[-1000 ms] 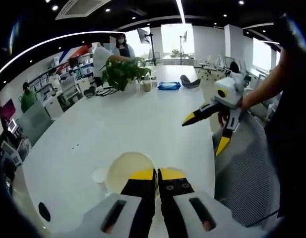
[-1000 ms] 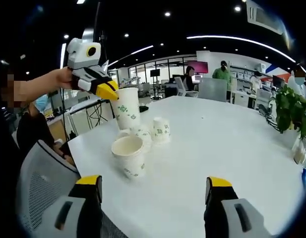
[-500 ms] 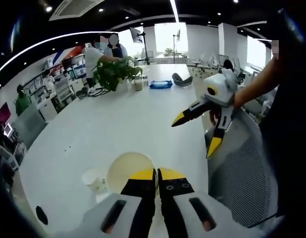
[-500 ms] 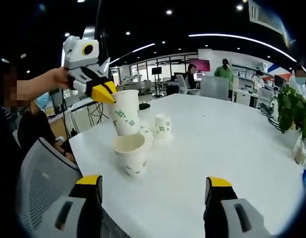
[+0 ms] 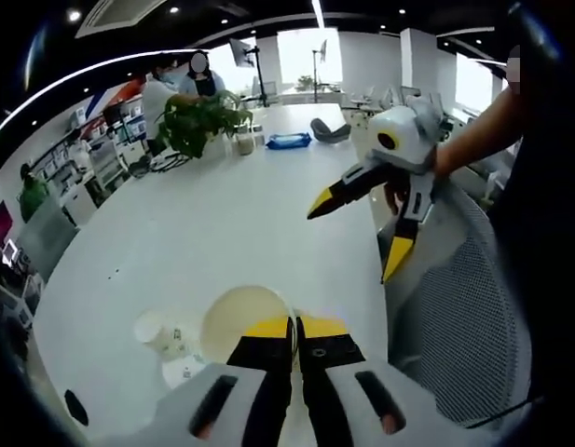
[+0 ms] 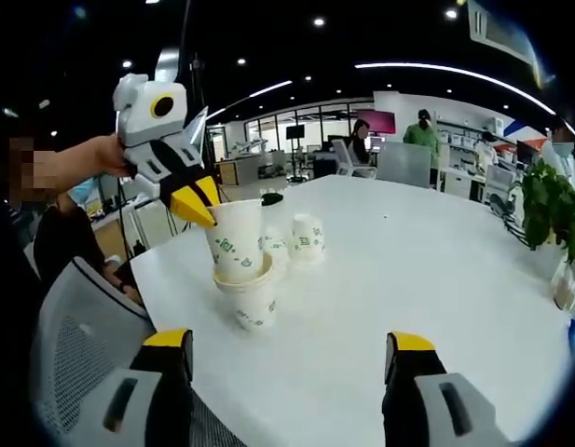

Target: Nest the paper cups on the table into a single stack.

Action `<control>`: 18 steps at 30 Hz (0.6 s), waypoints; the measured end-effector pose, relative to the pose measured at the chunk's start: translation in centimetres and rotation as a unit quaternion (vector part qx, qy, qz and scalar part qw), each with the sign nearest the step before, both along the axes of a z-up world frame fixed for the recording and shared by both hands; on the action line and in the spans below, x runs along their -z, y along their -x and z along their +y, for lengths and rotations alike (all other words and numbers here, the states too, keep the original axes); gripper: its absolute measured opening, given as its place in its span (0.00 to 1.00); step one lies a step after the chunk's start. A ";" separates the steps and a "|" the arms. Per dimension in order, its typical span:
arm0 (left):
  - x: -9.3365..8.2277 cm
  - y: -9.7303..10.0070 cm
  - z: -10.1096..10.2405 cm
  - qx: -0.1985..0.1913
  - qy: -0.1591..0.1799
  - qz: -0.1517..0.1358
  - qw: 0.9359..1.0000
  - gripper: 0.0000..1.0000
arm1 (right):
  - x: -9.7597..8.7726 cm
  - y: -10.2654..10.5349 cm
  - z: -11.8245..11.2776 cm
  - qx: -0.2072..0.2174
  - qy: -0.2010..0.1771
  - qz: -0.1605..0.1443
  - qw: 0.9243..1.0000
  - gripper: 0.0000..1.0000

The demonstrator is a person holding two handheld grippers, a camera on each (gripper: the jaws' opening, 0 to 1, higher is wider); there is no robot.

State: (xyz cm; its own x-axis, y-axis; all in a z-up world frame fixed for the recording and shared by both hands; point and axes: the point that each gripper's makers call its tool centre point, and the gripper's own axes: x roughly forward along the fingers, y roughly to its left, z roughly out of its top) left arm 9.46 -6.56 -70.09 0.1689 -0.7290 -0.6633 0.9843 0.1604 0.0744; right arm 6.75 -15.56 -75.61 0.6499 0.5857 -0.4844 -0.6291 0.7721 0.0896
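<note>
Left tongs: closing on the rim of a held cup, lowering it partway into a standing cup; own view showing yellow tips pressed together over the cup mouth.
Right tongs: gaping wide, gripping nothing, hovering over the tabletop near its edge; seen from the left gripper view as spread yellow-tipped jaws in the air, a hand behind them.
Right gripper view alone: showing the nesting from the side, held cup tilted slightly, bottom inside the standing cup; two more cups behind, one upside down, the other partly hidden, orientation not clear.
Left gripper view alone: looking down into the held cup; a small cup lying left of it on the tabletop; a plant, a blue pack and a dark object at the far end.
Count, cups: four in the right gripper view.
Count, tongs: two.
Chair: mesh back beside the tabletop edge.
</note>
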 end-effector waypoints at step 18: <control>2.9 0.3 -0.3 0.004 -0.015 0.034 0.999 0.00 | 0.4 0.1 -0.2 -0.003 0.009 0.002 1.000 0.84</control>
